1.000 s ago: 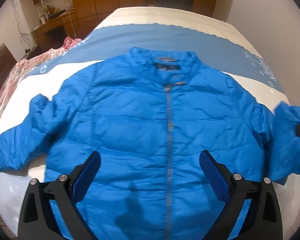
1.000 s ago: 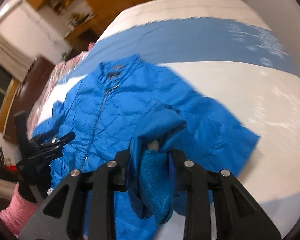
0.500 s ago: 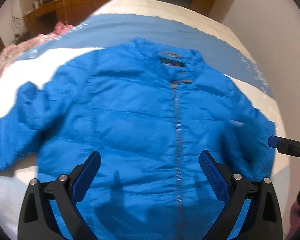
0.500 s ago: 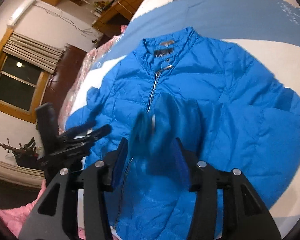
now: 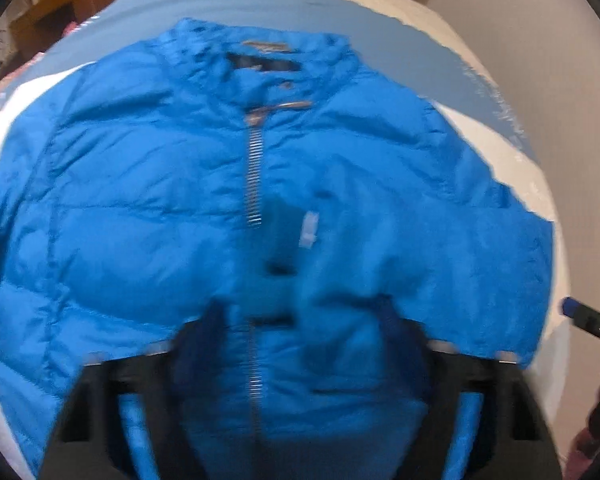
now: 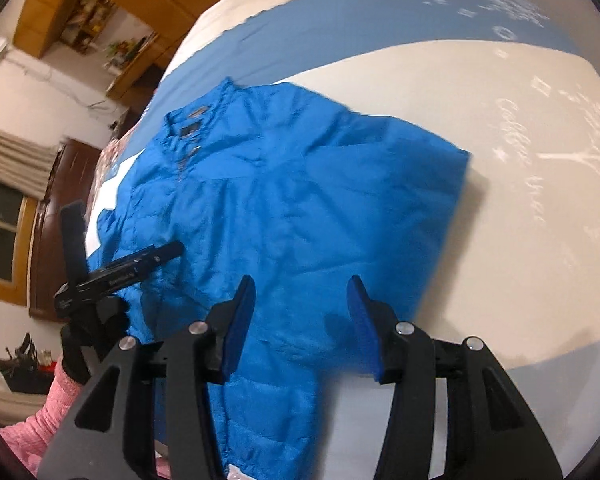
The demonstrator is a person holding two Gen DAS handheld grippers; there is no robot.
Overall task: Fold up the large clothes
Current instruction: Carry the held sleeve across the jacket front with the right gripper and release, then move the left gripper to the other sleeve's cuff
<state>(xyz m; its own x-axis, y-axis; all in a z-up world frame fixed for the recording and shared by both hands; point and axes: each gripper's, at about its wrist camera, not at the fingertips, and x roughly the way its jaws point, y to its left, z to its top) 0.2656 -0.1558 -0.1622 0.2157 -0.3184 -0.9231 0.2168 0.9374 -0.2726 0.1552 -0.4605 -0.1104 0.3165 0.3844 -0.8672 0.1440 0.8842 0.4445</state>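
Blue jacket [image 5: 148, 208] blurred, left gripper [image 5: 304, 336] closing above it, right gripper [image 6: 302, 320] released

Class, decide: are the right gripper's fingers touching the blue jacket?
Apart. The right wrist view shows the right gripper open, its blue fingers hovering above the blue jacket, nothing pinched between them.

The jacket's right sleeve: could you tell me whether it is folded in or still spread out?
Folded in: the sleeve lies across the blue jacket front, covering part of the zipper.
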